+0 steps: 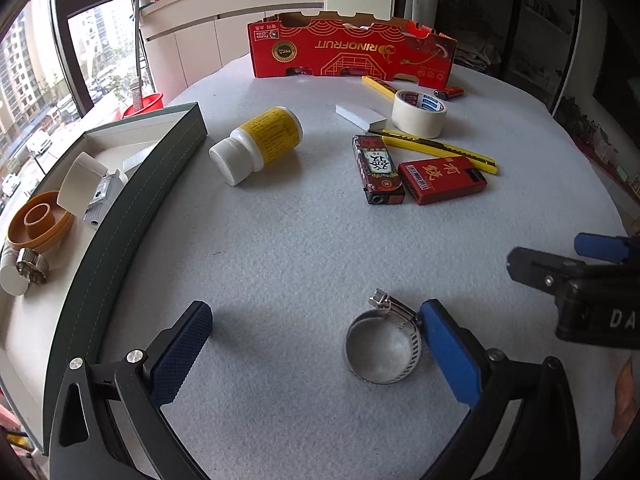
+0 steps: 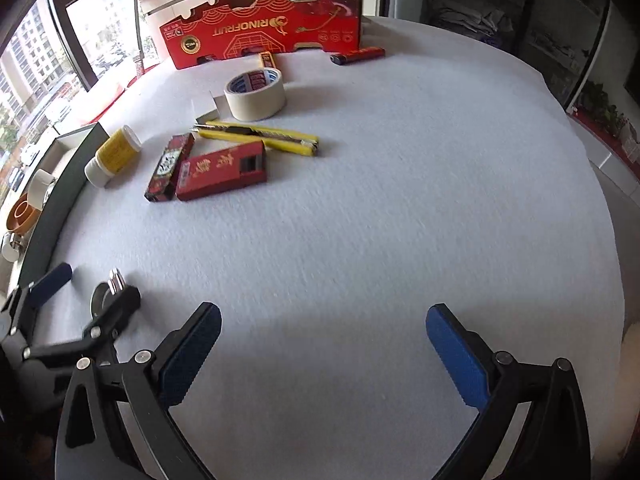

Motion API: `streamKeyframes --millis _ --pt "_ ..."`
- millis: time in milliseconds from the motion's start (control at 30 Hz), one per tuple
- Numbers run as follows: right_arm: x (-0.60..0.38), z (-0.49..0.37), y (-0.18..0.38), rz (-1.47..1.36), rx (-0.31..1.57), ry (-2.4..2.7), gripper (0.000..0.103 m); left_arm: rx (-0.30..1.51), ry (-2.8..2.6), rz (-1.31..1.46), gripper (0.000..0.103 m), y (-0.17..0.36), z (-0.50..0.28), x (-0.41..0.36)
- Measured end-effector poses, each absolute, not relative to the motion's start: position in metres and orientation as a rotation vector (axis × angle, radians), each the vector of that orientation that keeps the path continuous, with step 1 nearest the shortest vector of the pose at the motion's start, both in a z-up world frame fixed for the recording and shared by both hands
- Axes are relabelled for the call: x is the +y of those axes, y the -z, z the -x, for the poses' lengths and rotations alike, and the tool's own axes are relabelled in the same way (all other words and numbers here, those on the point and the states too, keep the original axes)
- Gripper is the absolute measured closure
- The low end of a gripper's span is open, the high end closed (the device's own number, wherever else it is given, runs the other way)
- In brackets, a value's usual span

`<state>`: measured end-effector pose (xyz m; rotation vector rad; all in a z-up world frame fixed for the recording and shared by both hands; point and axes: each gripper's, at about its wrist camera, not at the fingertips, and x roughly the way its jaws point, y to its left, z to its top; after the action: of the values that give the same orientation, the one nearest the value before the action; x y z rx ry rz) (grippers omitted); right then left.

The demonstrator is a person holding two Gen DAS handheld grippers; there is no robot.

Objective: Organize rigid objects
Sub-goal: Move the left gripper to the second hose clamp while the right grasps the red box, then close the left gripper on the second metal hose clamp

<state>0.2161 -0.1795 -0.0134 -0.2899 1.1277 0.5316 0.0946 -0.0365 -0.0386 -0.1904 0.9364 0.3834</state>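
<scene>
The red cardboard box (image 1: 352,46) at the far edge reads "RINOFRUIT", upside down. On your black right gripper (image 2: 324,330) the letters "DA" show. Your left gripper (image 1: 316,320) stands wide open, holding nothing; the hose clamp (image 1: 384,346) touches its right finger. Your right gripper also gapes empty.

Left tool (image 1: 316,328) spread wide, right tool (image 2: 324,328) likewise — both low, level

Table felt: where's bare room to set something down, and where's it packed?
Free: the broad stretch in front of the right gripper, out to the table's right edge; also the patch between pill bottle and hose clamp. Crowded: the lighters, knives and tape roll near the red box.
</scene>
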Motion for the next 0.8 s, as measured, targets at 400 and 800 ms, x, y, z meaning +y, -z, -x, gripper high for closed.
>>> streamKeyframes --millis 400,800 --pt "-0.097 -0.242 0.027 0.384 1.107 -0.592 0.0 0.927 -0.375 0.193 0.0 0.039 -0.097 -0.035" --pt "-0.137 -0.239 0.015 0.272 1.154 -0.575 0.033 0.978 -0.359 0.19 0.015 0.035 -0.103 -0.042"
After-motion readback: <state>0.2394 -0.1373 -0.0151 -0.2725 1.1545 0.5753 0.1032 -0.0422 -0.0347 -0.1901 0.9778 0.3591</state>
